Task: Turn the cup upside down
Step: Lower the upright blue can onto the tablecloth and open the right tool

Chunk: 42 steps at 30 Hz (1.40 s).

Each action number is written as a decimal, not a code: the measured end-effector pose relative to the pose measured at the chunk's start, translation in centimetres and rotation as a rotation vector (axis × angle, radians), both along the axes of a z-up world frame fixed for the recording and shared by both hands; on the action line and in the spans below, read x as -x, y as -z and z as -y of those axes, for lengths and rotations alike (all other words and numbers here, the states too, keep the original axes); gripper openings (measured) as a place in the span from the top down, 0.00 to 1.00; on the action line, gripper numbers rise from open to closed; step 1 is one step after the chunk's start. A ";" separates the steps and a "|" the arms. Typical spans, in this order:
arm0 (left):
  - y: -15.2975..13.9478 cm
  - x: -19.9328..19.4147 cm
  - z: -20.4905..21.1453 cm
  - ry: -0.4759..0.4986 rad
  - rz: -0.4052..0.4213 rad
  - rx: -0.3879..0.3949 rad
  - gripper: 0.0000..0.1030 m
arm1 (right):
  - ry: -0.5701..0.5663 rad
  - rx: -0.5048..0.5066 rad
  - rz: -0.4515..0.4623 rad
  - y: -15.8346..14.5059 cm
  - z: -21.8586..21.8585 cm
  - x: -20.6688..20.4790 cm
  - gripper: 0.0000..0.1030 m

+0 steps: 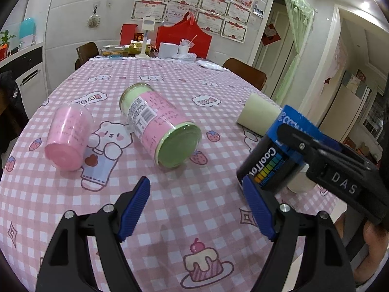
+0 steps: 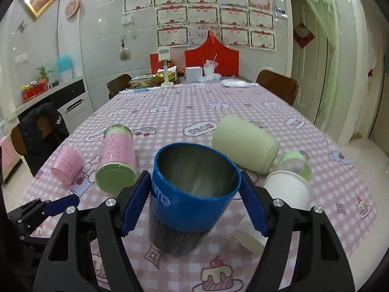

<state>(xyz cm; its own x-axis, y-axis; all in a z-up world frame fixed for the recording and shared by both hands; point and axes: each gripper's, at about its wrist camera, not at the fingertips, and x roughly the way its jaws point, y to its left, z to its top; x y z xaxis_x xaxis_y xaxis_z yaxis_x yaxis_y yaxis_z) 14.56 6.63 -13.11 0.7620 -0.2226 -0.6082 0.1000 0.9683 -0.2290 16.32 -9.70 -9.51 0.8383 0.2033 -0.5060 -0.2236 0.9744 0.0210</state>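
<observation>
Right tongs [image 2: 194, 194] clamped on blue cup [image 2: 192, 194], mouth up, tilted above checked surface [image 2: 194, 112]. Left tongs [image 1: 199, 209] gaped wide, holding nothing. Risked slipping mid-turn on smooth wall, knocking white paper cup [image 2: 289, 189] just beside.

A pink checked tablecloth [image 1: 194, 77] with bears, cakes and strawberries covers the table. Toward its left edge a pink translucent tumbler [image 1: 69, 137] lies on its side. Just beside it, nearer the middle, a pink-labelled jar [image 1: 158, 119] with a green lid [image 1: 178, 144] also lies on its side, lid toward the near edge. Toward the right edge a pale green cylinder [image 2: 244, 143] lies tipped over, with a white paper cup [image 2: 288, 189] and a small green cup [image 2: 295, 161] close by. At the far edge stand a white box [image 2: 193, 73], red bags [image 2: 214, 56] and a small white stand [image 2: 165, 70]. Brown chairs [image 2: 277, 85] flank the far corners. Certificates [image 2: 206, 14] cover the wall.
</observation>
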 end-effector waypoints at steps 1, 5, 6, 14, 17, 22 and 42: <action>0.0 0.0 0.0 -0.003 0.001 0.000 0.25 | 0.000 0.006 0.005 0.0 0.0 0.0 0.33; 0.0 0.1 0.3 0.000 0.003 -0.006 0.25 | -0.004 0.029 0.015 0.3 -0.2 0.3 0.33; 0.0 0.1 0.4 0.000 0.003 -0.012 0.25 | -0.004 0.033 0.018 0.3 -0.3 0.7 0.33; 0.0 0.2 0.5 -0.018 -0.003 -0.030 0.25 | -0.024 0.050 0.027 0.4 -0.7 1.4 0.33; -0.1 0.4 0.4 -0.022 -0.003 -0.041 0.25 | -0.040 0.028 0.024 0.3 -0.6 1.6 0.33; -0.4 0.8 0.8 -0.016 0.003 -0.054 0.25 | -0.055 0.019 0.022 0.3 -0.9 2.1 0.33; -2.9 4.0 2.0 -0.008 0.061 -0.111 0.25 | -0.063 -0.057 0.057 -1.6 1.7 6.3 0.20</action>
<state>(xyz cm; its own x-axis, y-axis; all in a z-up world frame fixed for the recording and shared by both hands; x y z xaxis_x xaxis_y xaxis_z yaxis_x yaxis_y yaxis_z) 10.59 4.64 -10.19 0.7997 -0.1508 -0.5811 0.1031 0.9881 -0.1145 10.03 -11.41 -7.92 0.8501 0.2836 -0.4437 -0.2867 0.9560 0.0619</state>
